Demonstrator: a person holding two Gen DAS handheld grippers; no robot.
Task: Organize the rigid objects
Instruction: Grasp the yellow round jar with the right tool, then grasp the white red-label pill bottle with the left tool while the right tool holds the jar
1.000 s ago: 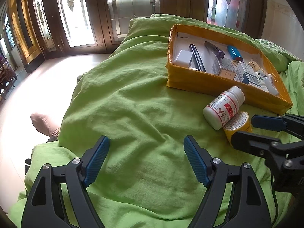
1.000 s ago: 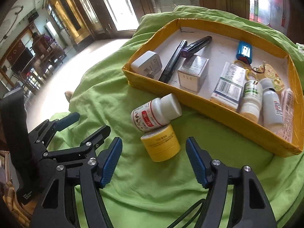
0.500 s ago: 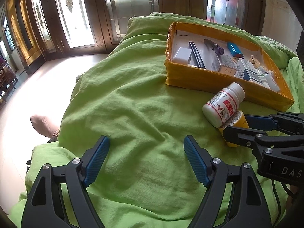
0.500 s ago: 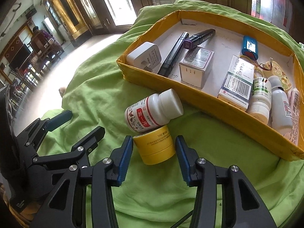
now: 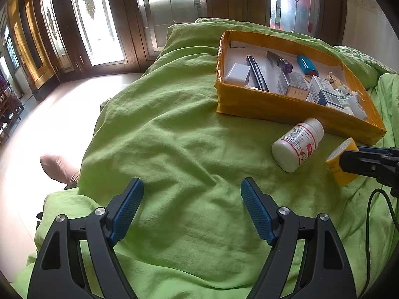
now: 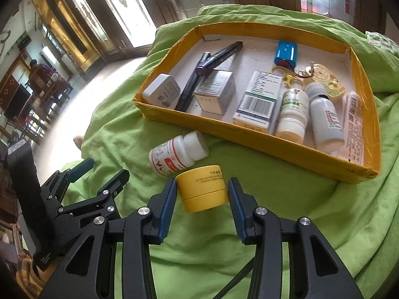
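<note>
**One yellow jar clamped, one bottle loose beside the box**

One small yellow jar (image 6: 202, 188) sits between the blue pads (image 6: 166, 208) of the right gripper (image 6: 202, 194), whose jaws have just been closing; both pads now press its sides, so the jar is gripped. It appears slightly tilted, with its lower edge close to the green bedsheet (image 6: 286, 209); whether it touches the cloth I cannot tell. From the left wrist view the same jar (image 5: 340, 160) shows at the far right edge, half covered by a black finger of the right gripper.

Just beyond the jar lies a white pill bottle (image 6: 178, 155) with a red and white label, on its side on the sheet, its cap pointing toward the box. Bottle and jar are very close, possibly touching.

Behind them stands a shallow yellow cardboard box (image 6: 286, 149) with a white floor. It holds a white plug adapter (image 6: 162, 92), two dark pens (image 6: 197, 79), two small cartons (image 6: 217, 92), a blue battery pack (image 6: 285, 52), two white bottles (image 6: 293, 114), a tube and a yellow trinket.

The left gripper (image 5: 192, 206) hangs over bare sheet well to the left of the bottle, jaws wide apart with nothing between them.

A person's bare foot (image 5: 58, 165) shows on the pale floor beside the bed.
</note>
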